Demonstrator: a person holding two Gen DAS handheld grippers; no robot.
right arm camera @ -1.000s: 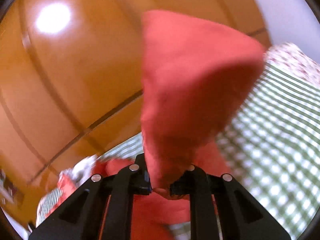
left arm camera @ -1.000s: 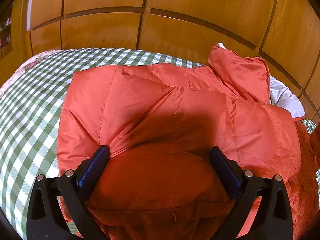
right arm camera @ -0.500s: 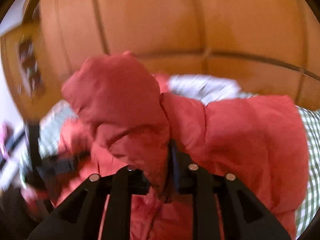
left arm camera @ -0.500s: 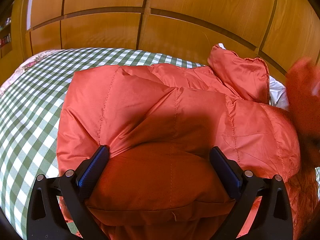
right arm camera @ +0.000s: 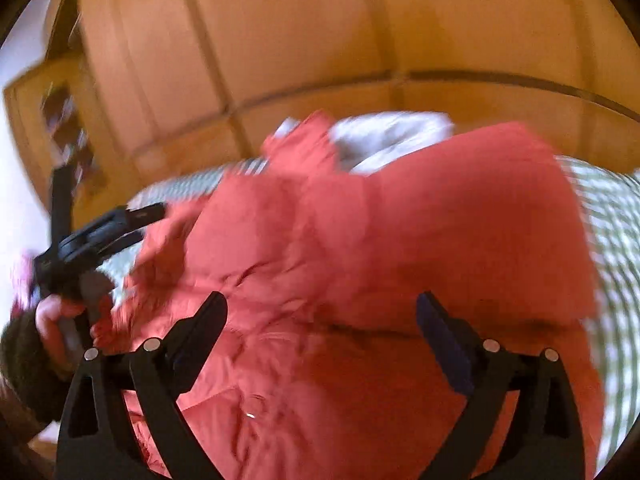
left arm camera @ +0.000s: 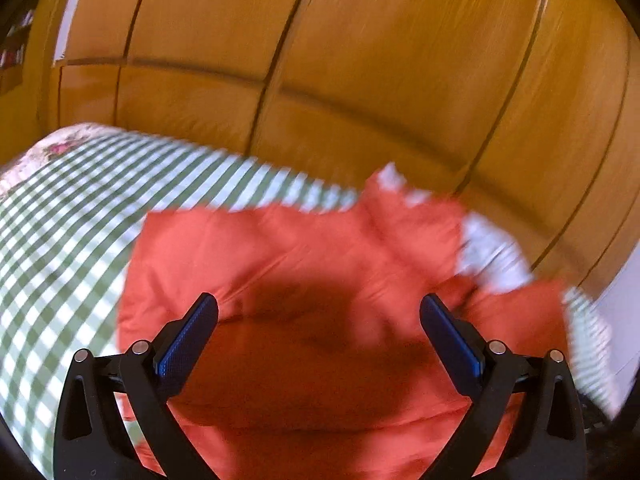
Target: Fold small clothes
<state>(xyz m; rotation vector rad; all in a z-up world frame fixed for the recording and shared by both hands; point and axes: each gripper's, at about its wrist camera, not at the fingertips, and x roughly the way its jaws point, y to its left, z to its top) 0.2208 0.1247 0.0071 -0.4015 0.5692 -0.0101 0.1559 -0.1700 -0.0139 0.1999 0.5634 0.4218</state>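
Glossy wooden wardrobe panels (left arm camera: 380, 60), green-and-white checked bedspread (left arm camera: 60, 240), white wall (right arm camera: 16, 92), warm daylight

No readable text, label, brand, number or sign can be made out in either wrist view. Both views are blurred, and no lettering is seen on the orange jacket (left arm camera: 320, 280) or around it.

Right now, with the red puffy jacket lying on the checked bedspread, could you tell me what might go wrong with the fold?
1. The right gripper has its jaws opening with nothing pinched; the puffy red jacket may spring back open.
2. The left gripper is open too, so nothing pins the fold.
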